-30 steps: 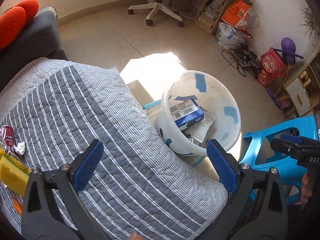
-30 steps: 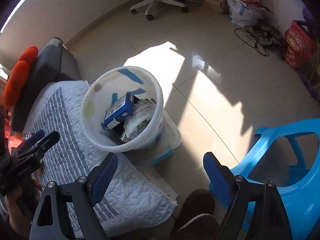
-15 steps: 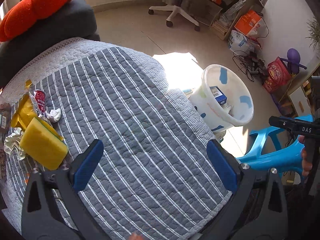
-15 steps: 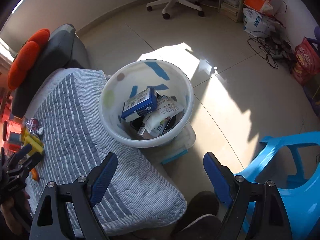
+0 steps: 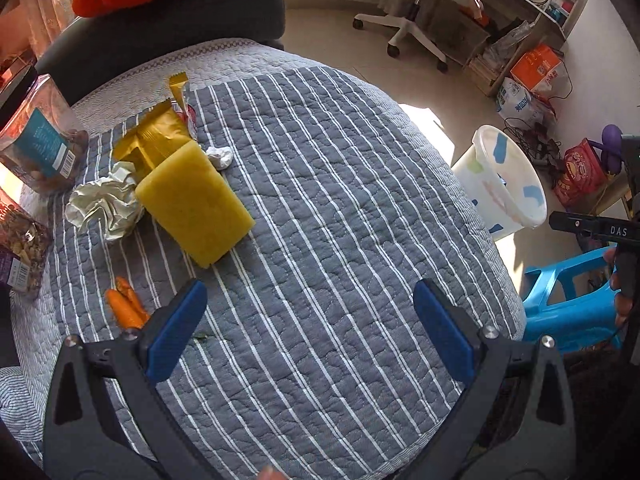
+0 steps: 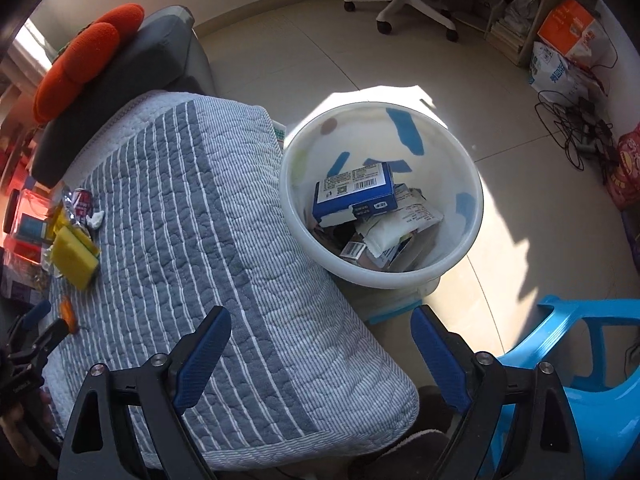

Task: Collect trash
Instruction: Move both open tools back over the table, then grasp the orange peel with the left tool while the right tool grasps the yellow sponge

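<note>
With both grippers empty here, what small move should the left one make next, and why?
Probably carry the open left gripper forward to the crumpled paper beside the yellow sponge: trash lies on the quilt while the bin already holds boxes.

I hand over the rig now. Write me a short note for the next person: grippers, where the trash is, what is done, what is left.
Left gripper: open, empty, above the striped quilt.
Right gripper: open, empty, its jaws have just been opening; it is over the quilt edge beside the white bin.
Done: the bin holds a blue box and several wrappers.
Left on the quilt: crumpled paper, yellow wrapper, small white wad, orange bits. The yellow sponge lies among them; whether it is trash I cannot tell.
</note>
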A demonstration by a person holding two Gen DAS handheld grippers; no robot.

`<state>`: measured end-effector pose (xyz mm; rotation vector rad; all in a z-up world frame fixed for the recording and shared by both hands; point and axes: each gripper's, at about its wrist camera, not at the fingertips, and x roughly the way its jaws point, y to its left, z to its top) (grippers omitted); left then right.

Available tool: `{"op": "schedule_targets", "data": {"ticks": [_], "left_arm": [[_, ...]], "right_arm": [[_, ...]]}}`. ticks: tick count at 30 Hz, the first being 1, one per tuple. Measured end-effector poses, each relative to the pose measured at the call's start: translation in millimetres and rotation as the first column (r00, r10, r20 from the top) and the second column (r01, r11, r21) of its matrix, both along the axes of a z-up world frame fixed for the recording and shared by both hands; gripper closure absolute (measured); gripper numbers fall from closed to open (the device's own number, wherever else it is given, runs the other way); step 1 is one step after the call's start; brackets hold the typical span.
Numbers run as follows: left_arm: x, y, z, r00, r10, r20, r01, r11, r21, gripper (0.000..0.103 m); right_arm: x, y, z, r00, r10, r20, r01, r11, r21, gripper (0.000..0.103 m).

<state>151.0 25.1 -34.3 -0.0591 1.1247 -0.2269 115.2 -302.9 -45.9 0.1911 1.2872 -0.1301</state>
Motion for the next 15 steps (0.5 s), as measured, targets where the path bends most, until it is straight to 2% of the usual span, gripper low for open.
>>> {"op": "schedule_targets", "data": {"ticks": [8, 13, 14, 15], "left_arm": [[-5, 50, -3, 0.993, 0.118, -0.015, -0.118, 0.993, 0.004, 0.001], [-7, 86, -5, 0.977, 0.211, -0.027, -0.211, 0.978, 0.003, 0.001], [-8, 93, -6, 0.973, 0.229, -0.033, -0.229, 0.973, 0.002, 0.001], [-7, 100, -8, 0.969, 0.245, -0.039, -0.245, 0.969, 0.003, 0.001]], "right_arm": [[14, 42, -5, 0.998, 0.065, -0.010, -0.065, 0.998, -0.008, 0.008], [22, 68, -8, 0.996, 0.092, 0.000, -0.092, 0.996, -0.009, 0.008], [24, 73, -8, 0.995, 0.096, 0.004, -0.096, 0.995, -0.013, 0.007], [26, 78, -8, 0.995, 0.102, 0.010, -0.102, 0.995, -0.018, 0.001]]}}
